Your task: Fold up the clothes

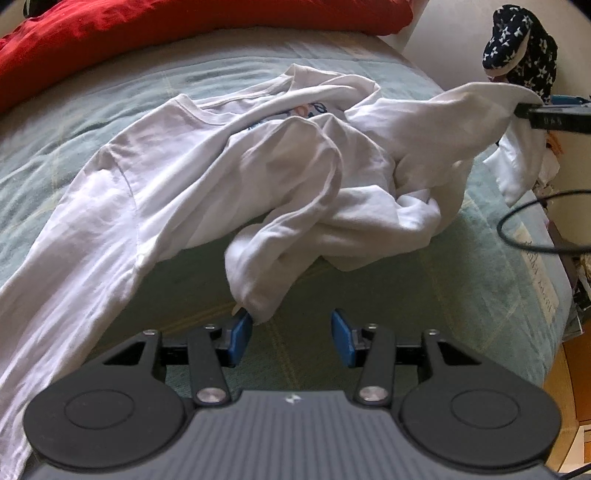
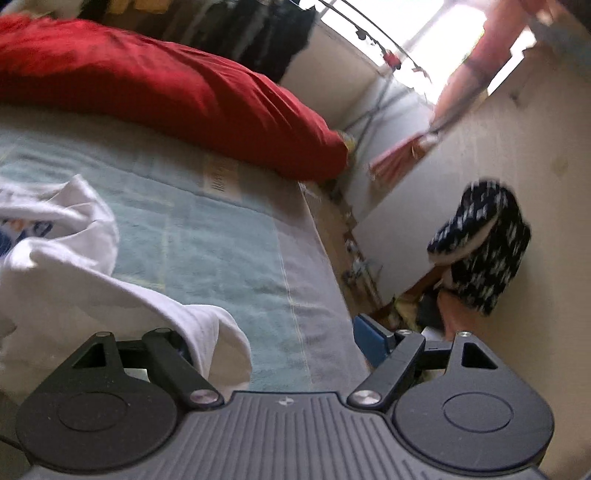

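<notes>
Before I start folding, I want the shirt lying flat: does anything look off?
Yes. The white shirt is bunched and twisted mid-bed, one end hanging on the right gripper. The left gripper is open, cloth draped on one finger.

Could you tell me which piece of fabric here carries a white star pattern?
The dark navy cloth hanging beside the bed; the white shirt and red pillow lack stars.

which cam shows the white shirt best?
Left wrist view: nearly the whole crumpled white shirt shows, spread across the green bedspread, collar and print visible. Right wrist view shows only a blurred edge of it draped over that tool's left finger.
</notes>
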Motion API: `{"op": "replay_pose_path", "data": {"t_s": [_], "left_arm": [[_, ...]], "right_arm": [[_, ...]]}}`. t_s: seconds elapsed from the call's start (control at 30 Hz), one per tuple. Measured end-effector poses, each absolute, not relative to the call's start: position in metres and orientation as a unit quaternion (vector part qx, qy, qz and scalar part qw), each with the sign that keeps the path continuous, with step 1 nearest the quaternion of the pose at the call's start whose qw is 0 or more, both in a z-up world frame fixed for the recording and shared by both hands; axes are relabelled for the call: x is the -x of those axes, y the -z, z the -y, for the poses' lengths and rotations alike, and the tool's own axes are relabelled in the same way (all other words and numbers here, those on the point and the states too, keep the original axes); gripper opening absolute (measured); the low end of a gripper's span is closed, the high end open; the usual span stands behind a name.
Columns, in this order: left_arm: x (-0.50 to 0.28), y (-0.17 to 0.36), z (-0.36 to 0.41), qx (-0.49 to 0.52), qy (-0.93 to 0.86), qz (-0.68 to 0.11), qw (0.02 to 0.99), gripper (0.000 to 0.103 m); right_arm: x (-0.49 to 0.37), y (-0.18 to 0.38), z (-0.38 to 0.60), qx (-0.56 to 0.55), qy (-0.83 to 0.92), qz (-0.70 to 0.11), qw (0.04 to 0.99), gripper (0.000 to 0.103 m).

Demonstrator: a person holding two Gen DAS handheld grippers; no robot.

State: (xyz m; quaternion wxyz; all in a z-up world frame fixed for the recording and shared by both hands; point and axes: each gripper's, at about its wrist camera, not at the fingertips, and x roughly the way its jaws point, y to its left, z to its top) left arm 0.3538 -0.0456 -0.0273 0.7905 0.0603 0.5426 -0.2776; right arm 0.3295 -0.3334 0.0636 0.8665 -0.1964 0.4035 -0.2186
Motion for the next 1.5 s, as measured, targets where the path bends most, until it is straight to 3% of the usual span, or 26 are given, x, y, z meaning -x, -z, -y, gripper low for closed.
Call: {"op": "replay_pose_path", "data": {"t_s": [0.23,0.57,0.9,1.3,1.5], "left_arm": [[-0.355,0.029,0.054,-0.070,0.270,-0.547,0.789,0.047],[-0.357,0.030,0.061,-0.090,0.257,-0.553,0.788,0.047],[-0.353,0.027,0.068,-0.101,0.247,-0.555,0.787,0.048],[-0.354,0.025,0.076,-0.123,0.239,-0.555,0.787,0.049],[-0.356,0.026,0.080,-0.126,0.238,-0.553,0.788,0.055]], "right_arm": [[-0.338,-0.061,0.386,0.105,0.227,-0.419,0.873,0.085],[-0.350,-0.052,0.463,0.090,0.287,-0.412,0.860,0.085],[-0.359,-0.025,0.584,-0.015,0.369,-0.453,0.811,0.085],[-0.394,0.011,0.647,-0.036,0.350,-0.527,0.773,0.086],[-0.393,0.004,0.651,-0.040,0.346,-0.520,0.780,0.087]]}}
